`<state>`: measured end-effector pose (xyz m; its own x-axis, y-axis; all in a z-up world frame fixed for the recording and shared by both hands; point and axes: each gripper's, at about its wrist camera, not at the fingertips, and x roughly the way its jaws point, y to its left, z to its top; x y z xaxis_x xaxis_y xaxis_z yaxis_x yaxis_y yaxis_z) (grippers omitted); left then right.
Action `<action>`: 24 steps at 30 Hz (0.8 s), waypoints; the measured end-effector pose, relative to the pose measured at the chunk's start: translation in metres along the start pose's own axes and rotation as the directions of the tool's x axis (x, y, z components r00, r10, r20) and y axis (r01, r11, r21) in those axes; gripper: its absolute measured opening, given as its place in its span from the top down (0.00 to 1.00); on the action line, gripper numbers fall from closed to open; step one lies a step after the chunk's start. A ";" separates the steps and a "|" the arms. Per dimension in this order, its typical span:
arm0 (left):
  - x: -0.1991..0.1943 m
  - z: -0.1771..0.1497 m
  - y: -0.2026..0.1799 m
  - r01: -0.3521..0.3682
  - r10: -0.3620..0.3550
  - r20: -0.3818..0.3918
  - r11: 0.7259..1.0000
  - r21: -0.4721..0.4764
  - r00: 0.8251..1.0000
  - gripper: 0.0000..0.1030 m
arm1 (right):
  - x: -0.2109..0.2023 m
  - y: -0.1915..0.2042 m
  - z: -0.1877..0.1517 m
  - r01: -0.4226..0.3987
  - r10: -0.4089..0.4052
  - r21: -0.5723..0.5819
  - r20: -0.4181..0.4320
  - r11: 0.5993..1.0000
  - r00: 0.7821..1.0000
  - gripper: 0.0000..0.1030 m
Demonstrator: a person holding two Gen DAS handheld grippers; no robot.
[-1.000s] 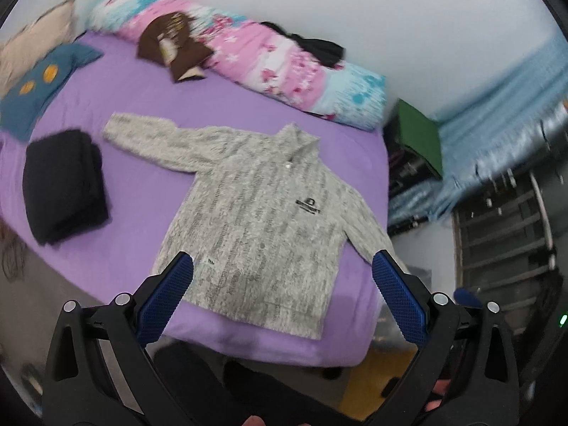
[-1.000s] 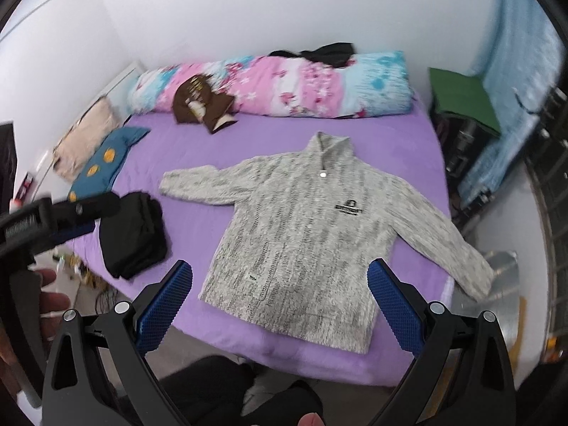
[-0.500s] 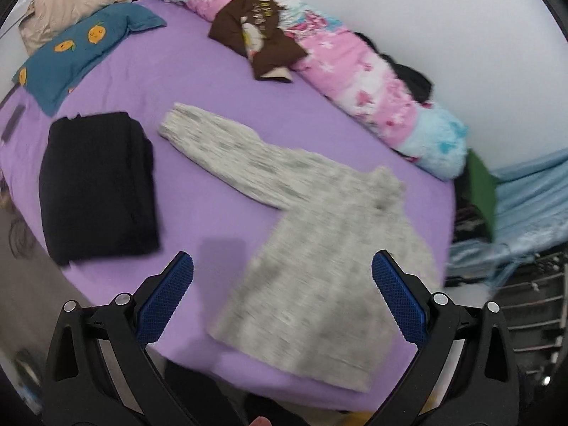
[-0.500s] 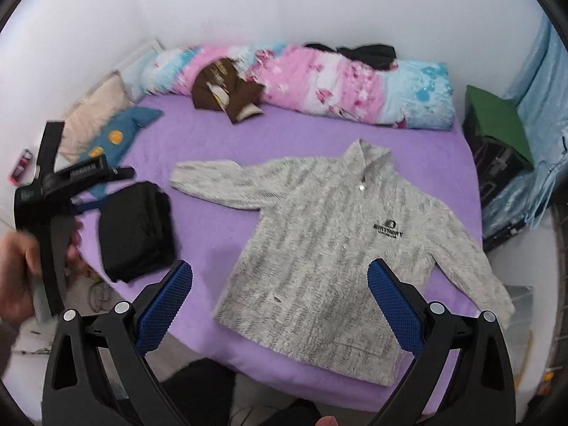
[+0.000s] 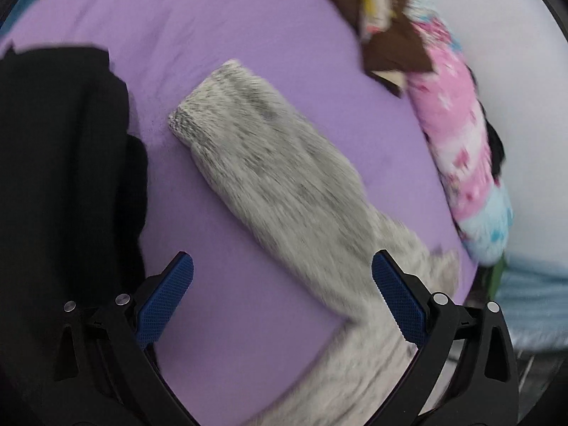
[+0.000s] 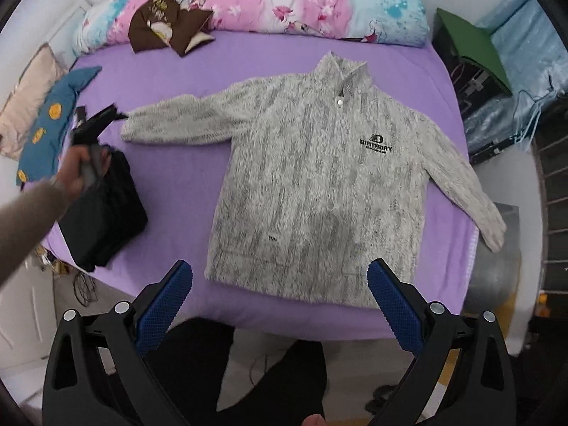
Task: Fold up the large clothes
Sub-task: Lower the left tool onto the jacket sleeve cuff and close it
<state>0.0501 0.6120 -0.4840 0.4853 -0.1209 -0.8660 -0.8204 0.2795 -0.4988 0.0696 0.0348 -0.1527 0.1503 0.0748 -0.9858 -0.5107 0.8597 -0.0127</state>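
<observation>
Left hand-held gripper [image 5: 282, 284] hovers with jaws spread wide above the grey sweater's [image 6: 319, 184] sleeve; right hand-held gripper [image 6: 280, 291], also gaping, hangs near its hem. Sweater lies flat on the purple bed [image 6: 184, 191].

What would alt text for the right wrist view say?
A grey fleece sweater lies flat, front up, sleeves spread, on a purple bed. The open right gripper hovers near its hem; the left gripper reaches toward one cuff.

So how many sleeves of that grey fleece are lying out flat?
2. The left sleeve stretches toward the folded black garment; the right sleeve reaches the bed's edge, cuff overhanging.
</observation>
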 end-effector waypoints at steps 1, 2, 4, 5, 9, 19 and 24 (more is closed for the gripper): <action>0.013 0.007 0.009 -0.002 0.002 0.005 0.999 -0.032 1.000 0.06 | 0.001 0.004 -0.001 0.004 -0.004 -0.007 -0.014 1.000 1.000 0.06; 0.022 0.012 0.014 0.000 0.001 0.009 0.999 -0.053 1.000 0.06 | 0.003 0.009 -0.002 0.011 -0.012 -0.015 -0.035 1.000 0.999 0.06; 0.043 0.025 0.027 -0.023 0.025 0.015 0.995 -0.093 1.000 0.06 | 0.009 0.015 -0.001 0.034 -0.035 -0.021 -0.065 0.999 0.997 0.06; 0.050 0.029 0.029 -0.030 0.032 0.010 0.995 -0.099 0.999 0.06 | 0.011 0.018 -0.001 0.042 -0.043 -0.019 -0.078 0.999 0.996 0.06; 0.068 0.040 0.032 -0.037 0.039 0.019 0.996 -0.087 0.999 0.06 | 0.022 0.024 0.001 0.050 -0.053 -0.026 -0.115 0.998 0.992 0.06; 0.092 0.053 0.038 -0.010 0.015 0.039 0.993 -0.122 0.999 0.16 | 0.030 0.019 0.013 0.097 -0.098 -0.006 -0.117 0.995 0.988 0.06; 0.101 0.053 0.044 -0.156 0.157 0.014 0.985 -0.070 0.987 0.64 | 0.030 0.015 0.009 0.090 -0.084 0.038 -0.140 0.995 0.987 0.06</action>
<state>0.0787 0.6624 -0.5910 0.3544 -0.0620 -0.9330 -0.9051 0.2278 -0.3590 0.0739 0.0545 -0.1814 0.0721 -0.0690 -0.9950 -0.4622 0.8817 -0.0946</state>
